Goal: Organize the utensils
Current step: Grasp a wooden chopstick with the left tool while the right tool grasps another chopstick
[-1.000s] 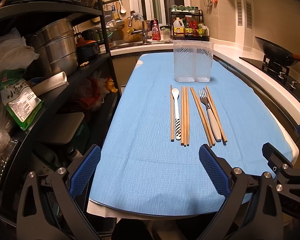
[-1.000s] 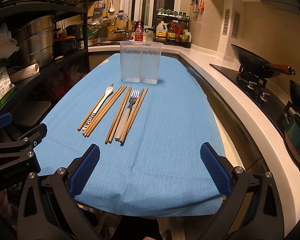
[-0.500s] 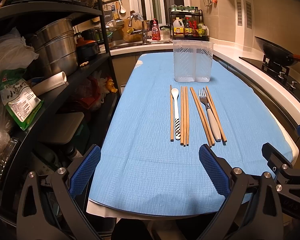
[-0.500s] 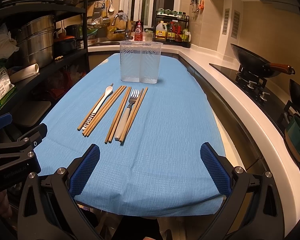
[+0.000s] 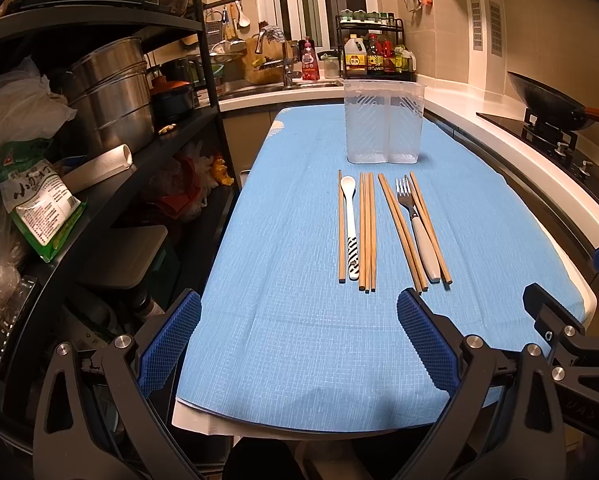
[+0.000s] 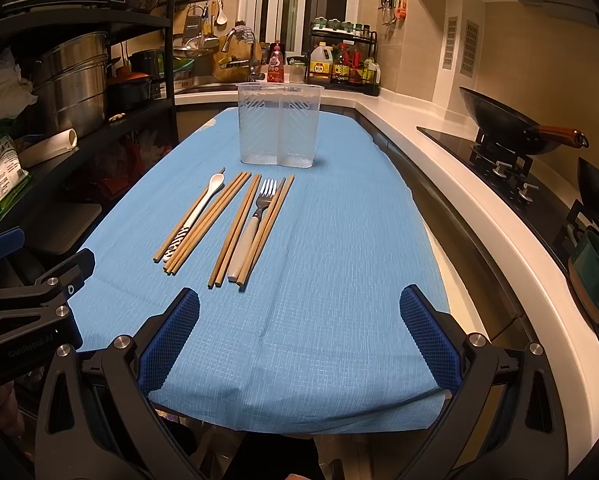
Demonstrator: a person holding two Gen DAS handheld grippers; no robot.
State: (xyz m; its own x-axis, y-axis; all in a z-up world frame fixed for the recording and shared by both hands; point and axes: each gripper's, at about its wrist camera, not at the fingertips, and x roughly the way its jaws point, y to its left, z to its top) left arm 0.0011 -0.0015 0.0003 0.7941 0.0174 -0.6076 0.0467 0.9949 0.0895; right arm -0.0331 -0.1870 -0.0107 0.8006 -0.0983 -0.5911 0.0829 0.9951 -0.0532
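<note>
Two black hand-held grippers with blue pads

The left gripper [image 5: 297, 338] and the right gripper [image 6: 299, 334] are each showing black plastic arms with triangular cut-outs, silver screw heads glinting at the joints, and blue cross-hatched rubber fingertips [image 6: 429, 334]. Pale lettering reading "GenRobot.AI" is showing on the left gripper's body at 9 o'clock in the right wrist view.

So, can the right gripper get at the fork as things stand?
Probably yes. The right gripper is open and empty over the near end of the blue cloth, with bare cloth between it and the fork. But chopsticks lie tight along the fork's handle, so a clean pinch looks awkward.
</note>
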